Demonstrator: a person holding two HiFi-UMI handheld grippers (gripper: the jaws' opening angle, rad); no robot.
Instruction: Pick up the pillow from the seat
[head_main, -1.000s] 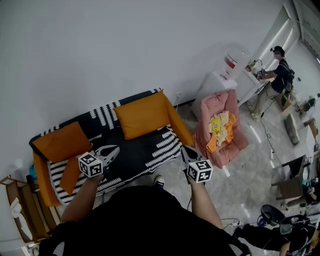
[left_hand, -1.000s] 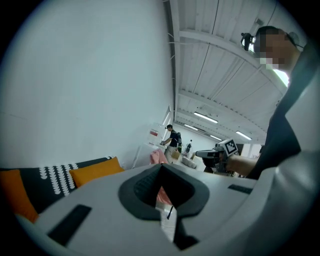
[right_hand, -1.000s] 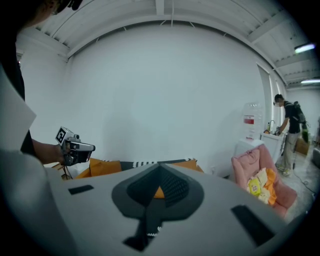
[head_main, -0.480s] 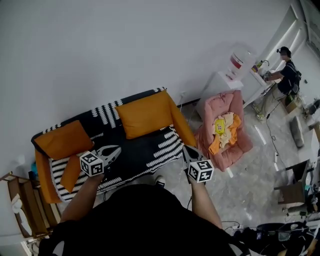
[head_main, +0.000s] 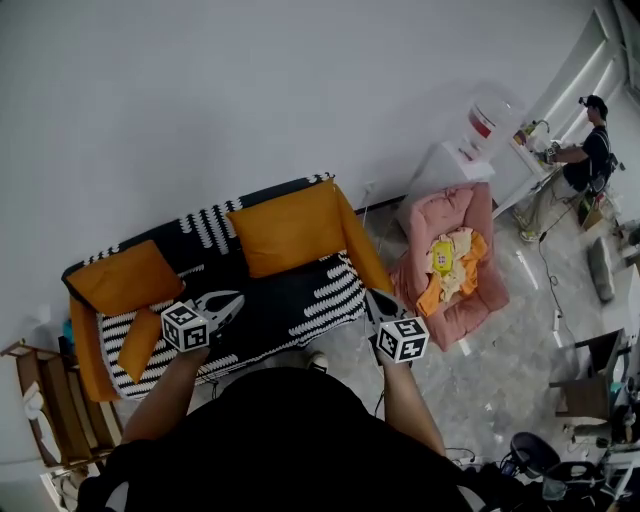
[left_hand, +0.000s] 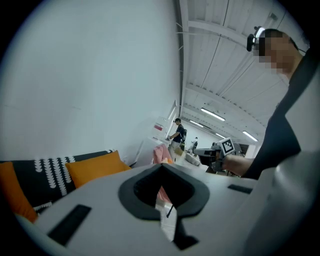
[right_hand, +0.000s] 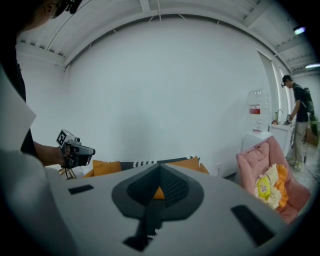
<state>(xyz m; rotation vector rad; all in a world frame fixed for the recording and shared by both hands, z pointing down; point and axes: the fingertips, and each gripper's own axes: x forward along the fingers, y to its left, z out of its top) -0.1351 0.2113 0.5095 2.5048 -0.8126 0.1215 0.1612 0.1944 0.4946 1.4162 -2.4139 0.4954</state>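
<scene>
A sofa (head_main: 300, 300) with a black cover patterned in white stands against the far wall (head_main: 200, 100), and the person stands at its near edge with one tool in each hand. The left tool (head_main: 236, 297) has its jaws together with nothing between them; it hangs over the near part of the seat and points towards the backrest. The right tool (head_main: 369, 294) is likewise closed and empty, over the floor (head_main: 500, 370) just beside the sofa's near right corner. Neither tool touches anything. The large orange pillow (head_main: 290, 228) leans against the backrest on the right half of the seat, well apart from both tools. A second orange pillow (head_main: 125, 280) rests at the left end of the backrest, and a smaller orange cushion (head_main: 140, 343) lies near the front left of the seat, just left of the left tool's marker cube. To the right of the sofa stands a pink armchair (head_main: 455, 215) with yellow and orange cloth things piled on it. Beyond it, against the wall, are a white cabinet (head_main: 440, 165) and a water dispenser (head_main: 487, 115). A person (head_main: 590, 150) stands at the far right. A wooden rack (head_main: 40, 400) stands at the near left.
</scene>
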